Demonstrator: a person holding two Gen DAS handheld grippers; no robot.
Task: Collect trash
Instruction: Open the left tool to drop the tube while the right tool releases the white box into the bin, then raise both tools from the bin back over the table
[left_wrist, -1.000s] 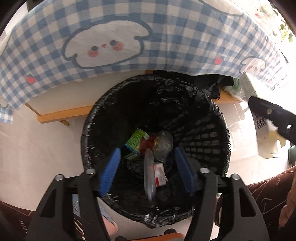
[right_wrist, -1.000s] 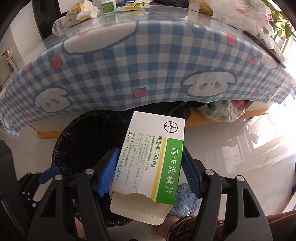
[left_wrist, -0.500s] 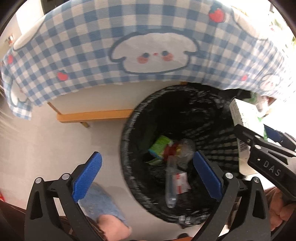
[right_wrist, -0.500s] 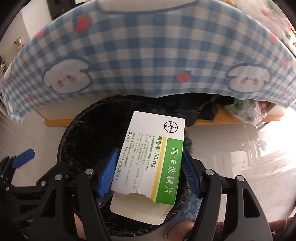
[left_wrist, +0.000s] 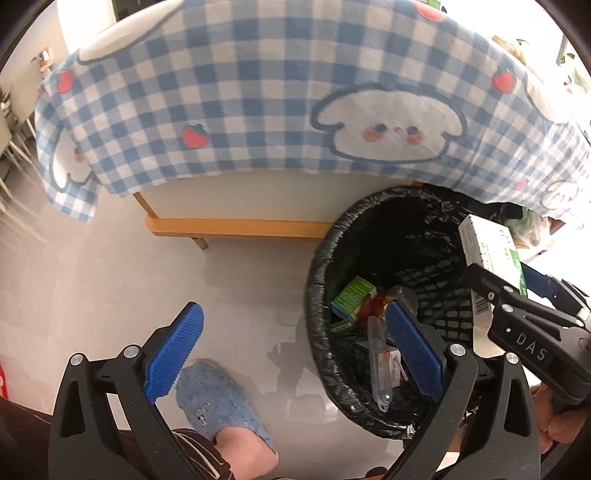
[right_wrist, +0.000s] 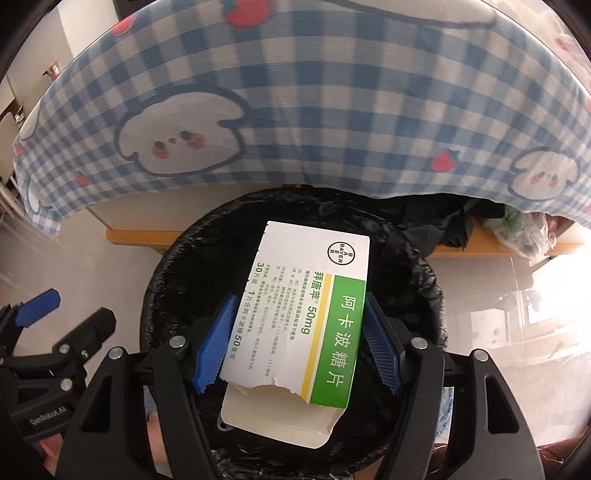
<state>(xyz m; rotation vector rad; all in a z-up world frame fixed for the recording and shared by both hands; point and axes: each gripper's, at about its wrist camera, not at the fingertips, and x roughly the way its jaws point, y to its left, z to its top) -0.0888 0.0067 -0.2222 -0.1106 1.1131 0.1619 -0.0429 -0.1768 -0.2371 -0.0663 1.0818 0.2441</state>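
A black-lined trash bin (left_wrist: 321, 295) stands on the floor under the table edge. A green carton (left_wrist: 352, 295), a clear plastic tube (left_wrist: 376, 369) and other scraps lie in it. My left gripper (left_wrist: 293, 350) is open wide with nothing between its blue pads; one finger is over the floor, the other over the bin's near rim. My right gripper (right_wrist: 299, 332) is shut on a white and green medicine box (right_wrist: 306, 317) with a torn flap, held above the bin's mouth (right_wrist: 424, 277). From the left wrist view, the box (left_wrist: 491, 254) hangs over the bin's right side.
A blue checked tablecloth (left_wrist: 258, 110) with cartoon faces overhangs the bin's far side. A wooden table rail (left_wrist: 236, 225) runs low behind it. A person's foot in a blue slipper (left_wrist: 218, 402) is beside the bin. Plastic bags (right_wrist: 524, 232) sit under the table at right.
My left jaws have spread wide and the gripper has slid left, off the bin's centre. The right gripper has carried the box lower and over the bin's mouth.
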